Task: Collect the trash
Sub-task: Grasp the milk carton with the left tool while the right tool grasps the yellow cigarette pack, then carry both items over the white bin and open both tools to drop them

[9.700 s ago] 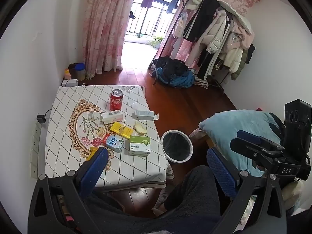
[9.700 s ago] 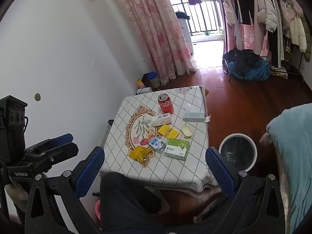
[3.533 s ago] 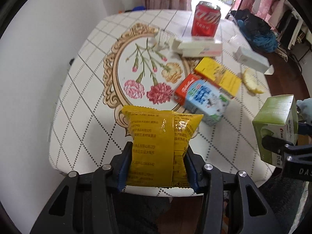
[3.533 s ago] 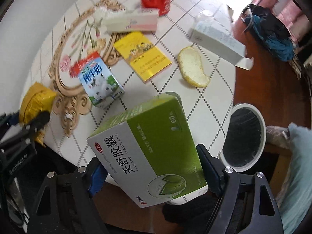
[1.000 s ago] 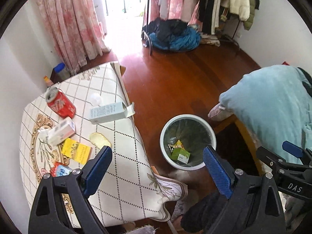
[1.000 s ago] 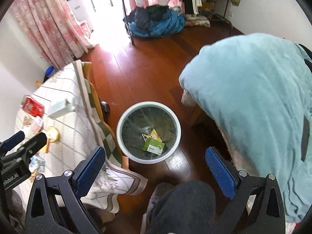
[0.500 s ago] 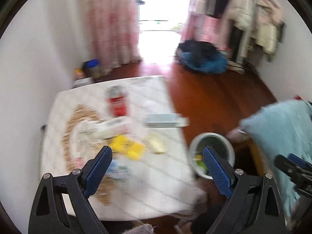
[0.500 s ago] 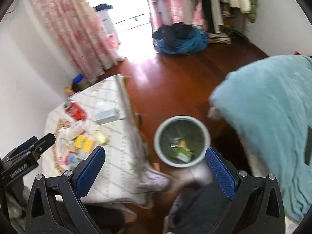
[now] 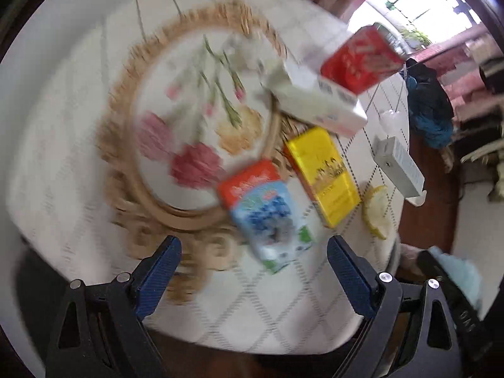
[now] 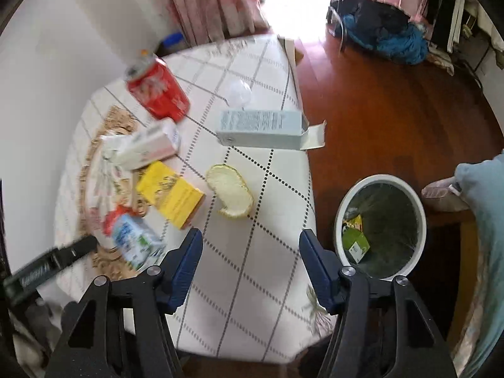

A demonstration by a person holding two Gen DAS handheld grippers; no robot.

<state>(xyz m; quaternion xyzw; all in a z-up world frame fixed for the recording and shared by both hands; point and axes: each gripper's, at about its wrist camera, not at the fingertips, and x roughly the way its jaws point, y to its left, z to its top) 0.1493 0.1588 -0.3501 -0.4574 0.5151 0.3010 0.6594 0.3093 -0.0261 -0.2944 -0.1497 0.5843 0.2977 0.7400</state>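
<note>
My left gripper [image 9: 253,271] is open and empty, just in front of a blue-and-orange milk carton [image 9: 266,211] lying on the table. Behind the carton lie a yellow box [image 9: 324,174], a white box [image 9: 318,100], a red soda can [image 9: 359,60], a pale blue box [image 9: 398,165] and a yellowish peel [image 9: 376,211]. My right gripper [image 10: 250,266] is open and empty above the table's near edge, with the peel [image 10: 230,190] just ahead. The round bin [image 10: 382,220] on the floor to the right holds a green box [image 10: 354,242] and a yellow wrapper.
The table has a white checked cloth [image 10: 252,299] with a floral medallion [image 9: 189,126]. A blue cushion [image 10: 485,220] is at the right, beside the bin. A pile of clothes [image 10: 387,34] lies on the wooden floor beyond. A white wall is on the left.
Both grippers swung from the bin back to the table and came down close to the items. Both stay open and empty. The left view is blurred by motion.
</note>
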